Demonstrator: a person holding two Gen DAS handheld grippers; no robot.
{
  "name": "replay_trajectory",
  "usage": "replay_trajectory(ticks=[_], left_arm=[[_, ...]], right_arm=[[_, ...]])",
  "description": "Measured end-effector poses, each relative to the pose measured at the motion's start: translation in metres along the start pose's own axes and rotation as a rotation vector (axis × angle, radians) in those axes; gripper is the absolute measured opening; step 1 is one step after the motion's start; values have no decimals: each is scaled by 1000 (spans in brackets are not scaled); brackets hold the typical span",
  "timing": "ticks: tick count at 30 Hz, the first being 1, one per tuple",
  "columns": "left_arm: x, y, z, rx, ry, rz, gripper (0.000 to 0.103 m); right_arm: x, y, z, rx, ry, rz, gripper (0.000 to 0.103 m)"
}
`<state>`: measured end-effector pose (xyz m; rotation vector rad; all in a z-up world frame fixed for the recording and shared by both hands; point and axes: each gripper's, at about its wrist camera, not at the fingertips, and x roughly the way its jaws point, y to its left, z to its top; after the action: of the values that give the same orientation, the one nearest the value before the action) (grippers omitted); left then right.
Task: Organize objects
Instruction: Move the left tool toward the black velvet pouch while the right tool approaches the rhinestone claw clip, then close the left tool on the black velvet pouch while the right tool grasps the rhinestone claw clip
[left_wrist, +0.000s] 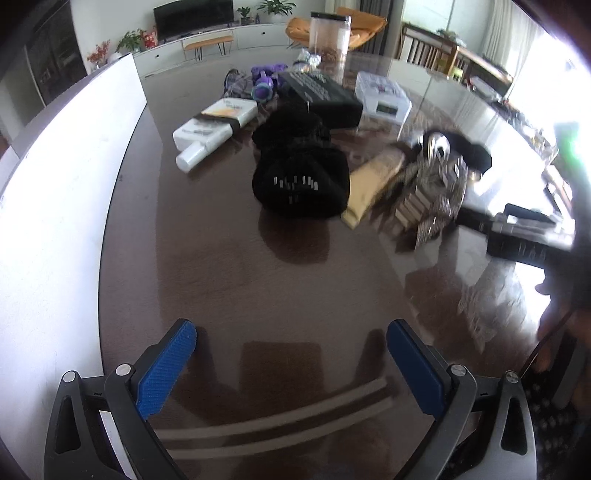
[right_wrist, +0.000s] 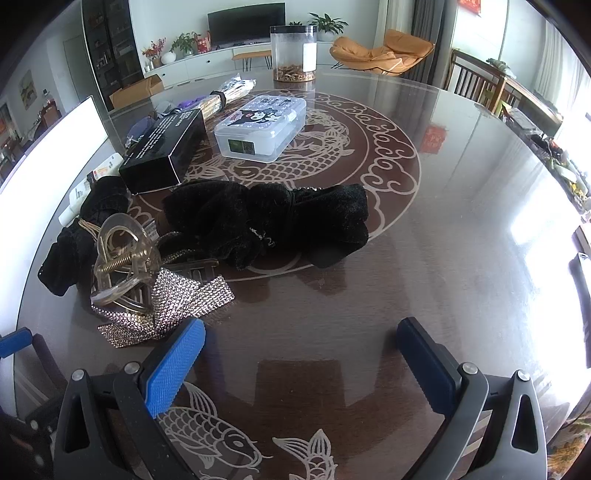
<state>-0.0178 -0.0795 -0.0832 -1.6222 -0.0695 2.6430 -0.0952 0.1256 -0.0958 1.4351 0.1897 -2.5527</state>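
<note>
Right gripper (right_wrist: 301, 354): spread wide, empty, low over the worktop (right_wrist: 424, 258).
Left gripper (left_wrist: 291, 350): also wide, holding nothing.
Nearest item: rhinestone bow (right_wrist: 173, 306) with clear claw clip (right_wrist: 122, 258), just ahead-left of the right gripper, the nearer one.
Beyond: black velvet bow (right_wrist: 266, 218), long axis crosswise.
Far: clear lidded box (right_wrist: 260, 127), black carton (right_wrist: 166, 147).

Left hand-held gripper (left_wrist: 291, 336) and right hand-held gripper (right_wrist: 301, 334) looked alike: black angular finger arms with triangular cut-outs, silver round screw heads at the pivots, blue cross-hatched textured pads (right_wrist: 173, 369) on the inner faces.
</note>
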Motion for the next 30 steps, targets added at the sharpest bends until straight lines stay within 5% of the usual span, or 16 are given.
replay_trajectory(ticks=[7,18,22,24,30], left_arm=[[-4,11,62,-111,-82,-95,103],[50,5,104,-101,14,-56,103],[43,12,96,-76,-23,6,60],[38,17,88,-77,-27,9,52],[18,14,41,-27,-20,74,54]], right_arm=[[0,0,0,0,0,0,103],[0,0,-1,-1,-1,0,103],[0,0,-1,-1,-1,0,103],[0,0,-1,-1,-1,0,103],[0,1,-1,-2,-1,0,103]])
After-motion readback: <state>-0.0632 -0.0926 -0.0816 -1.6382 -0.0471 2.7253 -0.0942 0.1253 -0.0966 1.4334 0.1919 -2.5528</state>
